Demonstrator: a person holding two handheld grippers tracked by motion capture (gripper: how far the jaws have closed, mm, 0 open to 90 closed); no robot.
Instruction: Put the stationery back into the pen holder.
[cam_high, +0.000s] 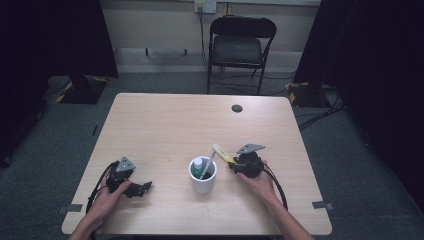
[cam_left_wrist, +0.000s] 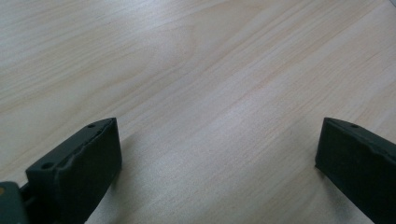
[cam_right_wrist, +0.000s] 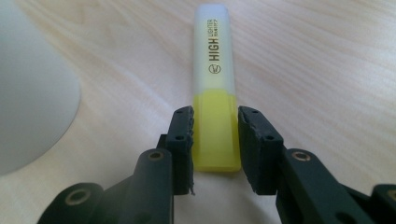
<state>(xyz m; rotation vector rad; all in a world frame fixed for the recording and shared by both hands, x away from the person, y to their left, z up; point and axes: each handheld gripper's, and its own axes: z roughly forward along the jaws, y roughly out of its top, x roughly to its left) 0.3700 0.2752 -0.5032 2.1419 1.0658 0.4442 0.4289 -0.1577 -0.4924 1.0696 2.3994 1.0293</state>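
Observation:
A yellow highlighter (cam_right_wrist: 215, 93) with a pale cap lies between the jaws of my right gripper (cam_right_wrist: 215, 140), whose pads press on its yellow body. From above, the highlighter (cam_high: 222, 153) points up and left from the right gripper (cam_high: 234, 164), just right of a white cup (cam_high: 202, 177) that holds two pens. The cup's white wall (cam_right_wrist: 28, 93) fills the left side of the right gripper view. My left gripper (cam_high: 142, 188) rests on the table at the lower left. Its jaws stand wide apart over bare wood, the left gripper (cam_left_wrist: 217, 154) holding nothing.
The light wooden table (cam_high: 170, 125) has a dark round cable grommet (cam_high: 237, 108) near its far edge. A black folding chair (cam_high: 240, 45) stands beyond the table. Cables trail from both grippers toward the near edge.

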